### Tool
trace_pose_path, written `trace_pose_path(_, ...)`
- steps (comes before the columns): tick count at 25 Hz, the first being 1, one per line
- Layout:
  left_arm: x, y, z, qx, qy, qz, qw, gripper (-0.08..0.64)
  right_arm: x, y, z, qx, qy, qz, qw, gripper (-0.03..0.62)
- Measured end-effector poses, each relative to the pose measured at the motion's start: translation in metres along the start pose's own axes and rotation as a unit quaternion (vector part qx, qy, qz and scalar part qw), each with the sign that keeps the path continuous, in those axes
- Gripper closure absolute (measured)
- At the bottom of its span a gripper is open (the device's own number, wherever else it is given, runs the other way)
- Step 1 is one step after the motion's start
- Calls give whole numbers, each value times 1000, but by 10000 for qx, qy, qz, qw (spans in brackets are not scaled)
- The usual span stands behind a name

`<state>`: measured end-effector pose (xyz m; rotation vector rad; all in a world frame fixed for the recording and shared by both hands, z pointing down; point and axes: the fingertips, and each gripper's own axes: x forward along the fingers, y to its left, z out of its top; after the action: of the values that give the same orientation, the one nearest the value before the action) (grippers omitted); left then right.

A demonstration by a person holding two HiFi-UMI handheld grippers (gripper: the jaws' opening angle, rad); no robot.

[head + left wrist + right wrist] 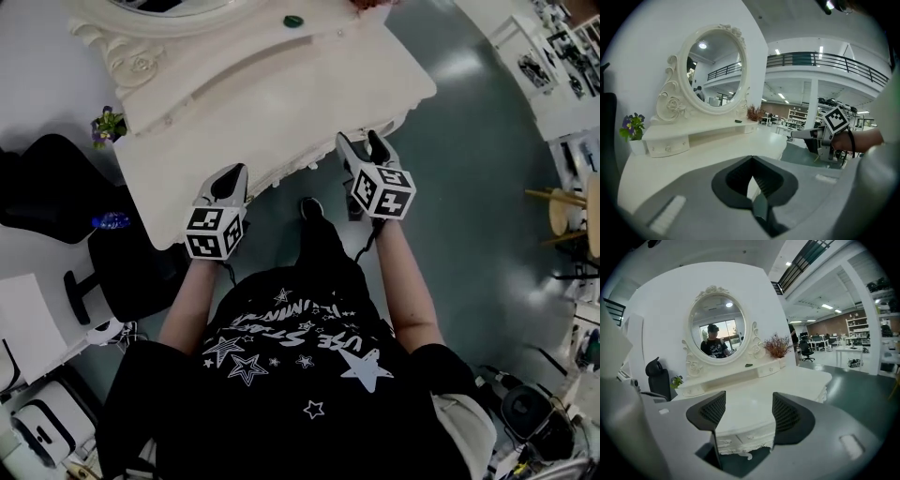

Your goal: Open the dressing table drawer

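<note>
We are holding the right hand-held gripper (749, 411) spread, with the carved white closed drawer front (740, 439) of the ornate white desk (754, 392) lying just ahead, framed between its jaws. We are holding the left hand-held gripper (751, 164) pressed together and empty at the desk's near edge.

Not much to read here. Spotted white lettering across the black T-shirt (309, 342), upside down in the head view and curved above a scatter of stars. Made out something like "USE STAR" on one line, couldn't get the other line cleanly. Saw only black-and-white square code patterns on the left marker cube (214, 232) and the right marker cube (382, 191), no letters or digits. Found nothing legible in either gripper view.
</note>
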<state>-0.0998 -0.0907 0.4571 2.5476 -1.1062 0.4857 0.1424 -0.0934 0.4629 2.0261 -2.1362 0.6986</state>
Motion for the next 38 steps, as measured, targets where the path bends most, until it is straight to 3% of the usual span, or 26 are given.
trace_pose_path(7,82,4,41,-306,-4,289,9991,558,90,-50,54,-374,236,330,9985,268)
trace_pose_path(11,124,2,52,-431,71,347,9984,558,130,-68,69,-754,420,503,9950,268)
trace_pose_path(16,170,13,73,-512,22,499,9974,558,179,-92,83,-879,646,632,9920,270)
trace_pose_path(20,198,26,88,-563,-43,622,9965,558,221,-104,94,-980,749,669,9901,316)
trace_pose_path(38,247,59,84,-907,147,892,9918,558,337,-127,90,-1484,1189,400,9809,367)
